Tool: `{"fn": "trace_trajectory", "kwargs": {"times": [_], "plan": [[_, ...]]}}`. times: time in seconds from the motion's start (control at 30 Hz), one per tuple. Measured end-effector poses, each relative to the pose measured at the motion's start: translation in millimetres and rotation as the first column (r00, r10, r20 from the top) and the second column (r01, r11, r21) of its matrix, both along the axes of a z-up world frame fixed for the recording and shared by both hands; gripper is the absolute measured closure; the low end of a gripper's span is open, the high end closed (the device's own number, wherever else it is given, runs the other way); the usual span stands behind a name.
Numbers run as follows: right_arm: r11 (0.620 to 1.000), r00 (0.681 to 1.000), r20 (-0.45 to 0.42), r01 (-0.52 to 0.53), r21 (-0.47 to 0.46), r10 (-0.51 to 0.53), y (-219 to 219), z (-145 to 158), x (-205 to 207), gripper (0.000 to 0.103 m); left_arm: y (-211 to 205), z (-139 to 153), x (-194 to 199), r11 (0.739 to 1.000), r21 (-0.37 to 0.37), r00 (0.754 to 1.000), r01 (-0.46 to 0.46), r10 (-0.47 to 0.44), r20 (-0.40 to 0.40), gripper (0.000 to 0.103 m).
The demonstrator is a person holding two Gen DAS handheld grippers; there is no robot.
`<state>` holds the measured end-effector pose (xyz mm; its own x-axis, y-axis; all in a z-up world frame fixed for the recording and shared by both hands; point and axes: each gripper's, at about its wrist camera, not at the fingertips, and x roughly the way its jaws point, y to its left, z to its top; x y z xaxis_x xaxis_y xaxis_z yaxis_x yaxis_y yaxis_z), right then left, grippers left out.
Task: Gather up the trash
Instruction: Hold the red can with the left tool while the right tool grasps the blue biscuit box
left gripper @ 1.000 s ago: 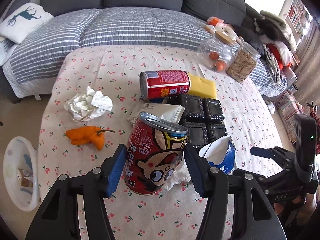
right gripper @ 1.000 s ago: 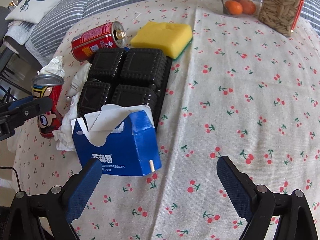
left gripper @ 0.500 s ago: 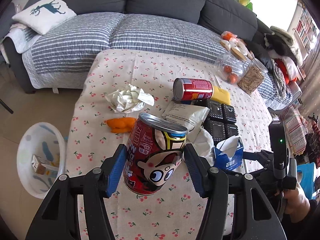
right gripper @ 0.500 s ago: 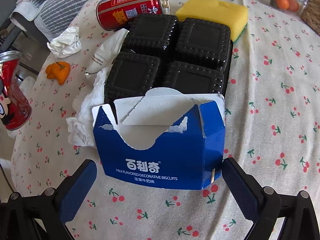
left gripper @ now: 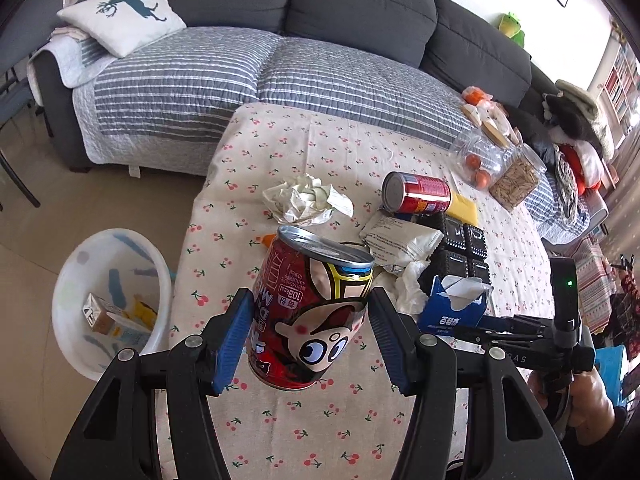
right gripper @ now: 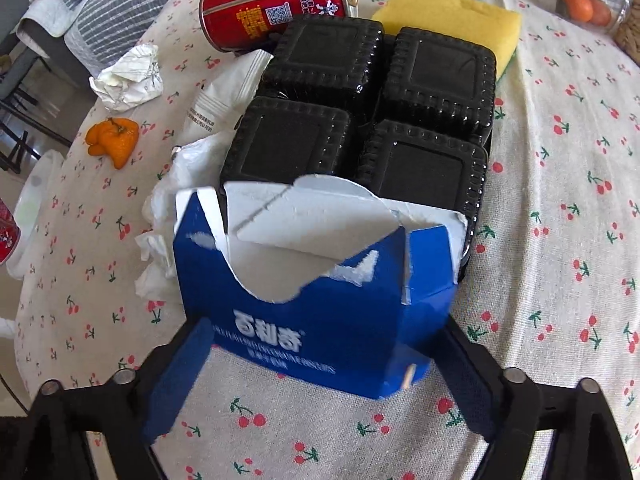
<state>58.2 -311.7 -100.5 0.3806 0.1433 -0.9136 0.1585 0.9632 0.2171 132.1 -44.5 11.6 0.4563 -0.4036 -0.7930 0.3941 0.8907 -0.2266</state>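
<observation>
1. Cartoon can (left gripper: 310,316): glossy printed metal, bare silver rim on top.
2. Red can (right gripper: 276,4): shiny metal, smooth.
3. Blue biscuit box (right gripper: 316,300): matt card, torn edges show rough white paper inside.
4. Black tray (right gripper: 372,112): thin glossy plastic, ribbed borders.
5. Sponge (right gripper: 452,20): yellow foam, porous and matt.
6. Desk (right gripper: 560,184): covered in woven cloth with cherry print (slightly coarse weave).
7. Crumpled wrapper (left gripper: 306,200): creased paper, dull.
8. Bin (left gripper: 76,276): smooth white plastic.
9. Fingers (left gripper: 232,340): blue ribbed pads, rubbery look, on matt black plastic arms.
10. Sofa (left gripper: 360,4): dark grey fabric; quilted striped cover.
</observation>
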Motion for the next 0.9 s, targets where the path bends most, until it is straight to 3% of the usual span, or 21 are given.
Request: {"fn": "trace_trajectory", "kwargs": {"times": [0.03, 0.1, 0.2, 0.43, 0.5, 0.53, 0.57, 0.6, 0.9], "plan": [[1.000, 1.000, 0.001, 0.001, 0.018, -0.001, -2, 1, -3, 0.035, 2, 1, 0, 1.000, -0.005, 1.000, -0.004, 0.004, 0.001, 0.041], [0.999, 1.000, 0.009, 0.003, 0.041, -0.003, -4, 4, -6, 0.056, 6, 2, 0, 1.000, -0.012, 1.000, -0.013, 0.013, 0.004, 0.041], [0.996, 1.000, 0.026, -0.003, 0.089, 0.000, -8, 9, -13, 0.068, 13, 4, 1, 0.999, -0.021, 1.000, -0.026, 0.027, 0.008, 0.041], [0.989, 0.994, 0.100, -0.063, 0.137, 0.049, -4, 31, -33, 0.075, 30, 6, 1, 0.997, -0.037, 0.998, -0.061, 0.062, 0.008, 0.041], [0.987, 0.992, 0.106, -0.080, 0.141, 0.066, -1, 33, -35, 0.068, 34, 5, 1, 0.997, -0.039, 0.997, -0.071, 0.072, 0.006, 0.041], [0.987, 0.993, 0.100, -0.073, 0.141, 0.059, -3, 31, -35, 0.057, 36, 5, 1, 0.996, -0.040, 0.997, -0.075, 0.075, 0.005, 0.041], [0.989, 0.996, 0.085, -0.051, 0.137, 0.039, -6, 28, -35, 0.029, 38, 5, 1, 0.996, -0.041, 0.997, -0.079, 0.079, 0.005, 0.041], [0.991, 0.997, 0.074, -0.025, 0.134, 0.015, -10, 25, -34, 0.020, 40, 5, 1, 0.996, -0.042, 0.997, -0.082, 0.082, 0.005, 0.041], [0.988, 0.999, 0.033, 0.023, 0.150, -0.029, -20, 6, -16, 0.020, 48, 0, 2, 0.995, -0.029, 0.996, -0.093, 0.093, -0.006, 0.041]]}}
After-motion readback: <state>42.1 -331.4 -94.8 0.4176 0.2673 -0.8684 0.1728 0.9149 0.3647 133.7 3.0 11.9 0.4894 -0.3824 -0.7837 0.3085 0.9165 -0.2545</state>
